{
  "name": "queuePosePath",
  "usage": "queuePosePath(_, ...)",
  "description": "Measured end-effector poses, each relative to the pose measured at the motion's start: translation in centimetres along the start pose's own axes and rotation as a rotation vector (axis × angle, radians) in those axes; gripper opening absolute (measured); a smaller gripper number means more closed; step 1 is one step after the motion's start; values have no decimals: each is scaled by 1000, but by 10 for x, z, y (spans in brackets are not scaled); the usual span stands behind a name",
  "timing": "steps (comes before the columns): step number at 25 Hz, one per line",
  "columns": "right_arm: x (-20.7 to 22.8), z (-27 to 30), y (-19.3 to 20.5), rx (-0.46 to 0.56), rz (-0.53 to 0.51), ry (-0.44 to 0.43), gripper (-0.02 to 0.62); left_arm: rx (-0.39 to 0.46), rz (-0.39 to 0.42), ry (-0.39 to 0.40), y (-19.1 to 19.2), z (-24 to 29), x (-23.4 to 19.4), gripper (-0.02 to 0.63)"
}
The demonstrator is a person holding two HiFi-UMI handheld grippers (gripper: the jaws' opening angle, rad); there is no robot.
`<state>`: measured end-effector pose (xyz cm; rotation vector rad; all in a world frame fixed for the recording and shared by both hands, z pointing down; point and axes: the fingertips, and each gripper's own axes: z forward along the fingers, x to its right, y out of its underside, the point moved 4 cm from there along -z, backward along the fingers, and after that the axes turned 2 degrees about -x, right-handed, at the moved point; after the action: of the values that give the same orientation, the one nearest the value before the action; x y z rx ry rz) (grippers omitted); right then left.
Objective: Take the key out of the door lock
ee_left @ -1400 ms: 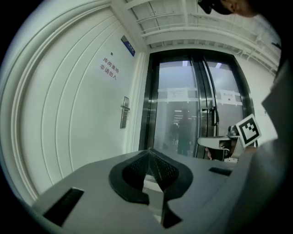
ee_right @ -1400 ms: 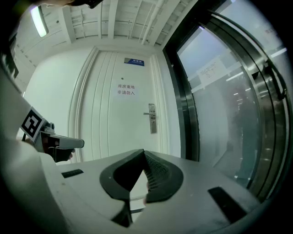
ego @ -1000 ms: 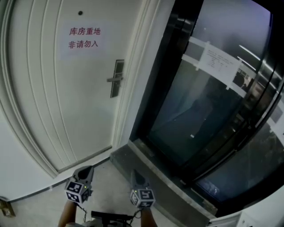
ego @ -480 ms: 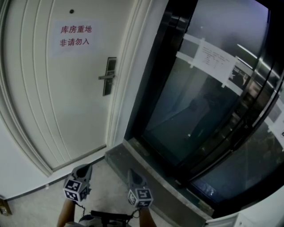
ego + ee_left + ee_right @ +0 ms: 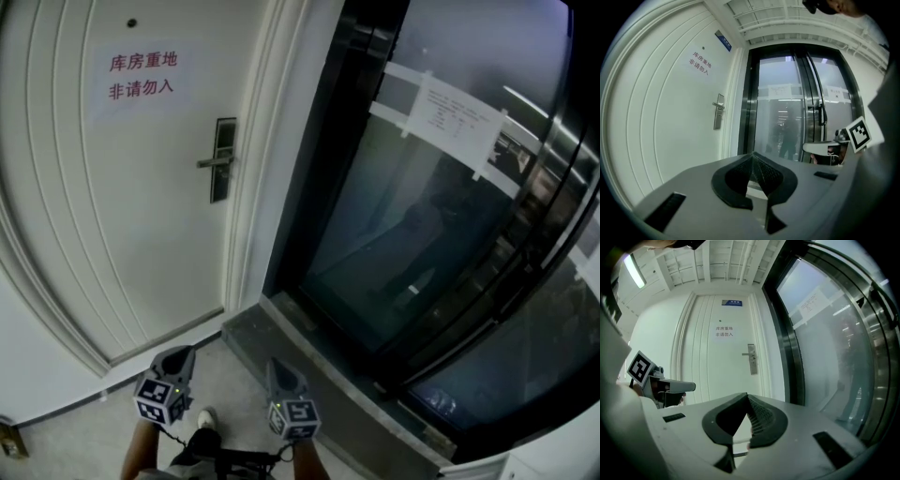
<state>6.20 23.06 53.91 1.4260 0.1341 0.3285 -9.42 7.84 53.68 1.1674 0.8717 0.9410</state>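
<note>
The white door (image 5: 112,234) carries a dark lock plate (image 5: 223,159) with a lever handle (image 5: 213,162); the plate also shows in the left gripper view (image 5: 718,111) and the right gripper view (image 5: 751,358). No key can be made out at this distance. My left gripper (image 5: 180,355) and right gripper (image 5: 277,367) hang low in the head view, side by side and far below the lock. Each one's jaws meet at the tip, left gripper (image 5: 752,156) and right gripper (image 5: 747,396), with nothing between them.
A sign with red characters (image 5: 141,75) hangs on the door above the lock. Right of the door frame stand dark-framed glass doors (image 5: 422,216) with taped paper notices (image 5: 455,117). A grey stone threshold (image 5: 309,370) runs along their base. A shoe (image 5: 202,421) shows between my arms.
The head view has swung right, so the door and lock sit further left in the frame. A shoe has come into view at the bottom. Both grippers stay low and shut.
</note>
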Motion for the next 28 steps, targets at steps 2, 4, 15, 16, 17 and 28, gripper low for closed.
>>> queuePosePath(2, 6, 12, -1, -3, 3, 7, 7, -3, -4, 2, -1, 14, -7, 7)
queuePosePath(4, 11, 29, -3, -3, 2, 8, 6, 0, -5, 4, -4, 28, -18, 8)
queuePosePath(15, 29, 157, -41, 10, -45, -4, 6, 20, 10, 14, -41, 126, -99, 7)
queuePosePath(16, 29, 169, -45, 12, -38, -2, 6, 21, 14, 10, -44, 133, -109, 8)
queuePosePath(17, 29, 181, -49, 15, -29, 2, 7, 22, 16, 6, -46, 140, -118, 6)
queuePosePath(28, 35, 280, -72, 20, -81, -11, 7, 38, 4, -41, -64, 186, -202, 8)
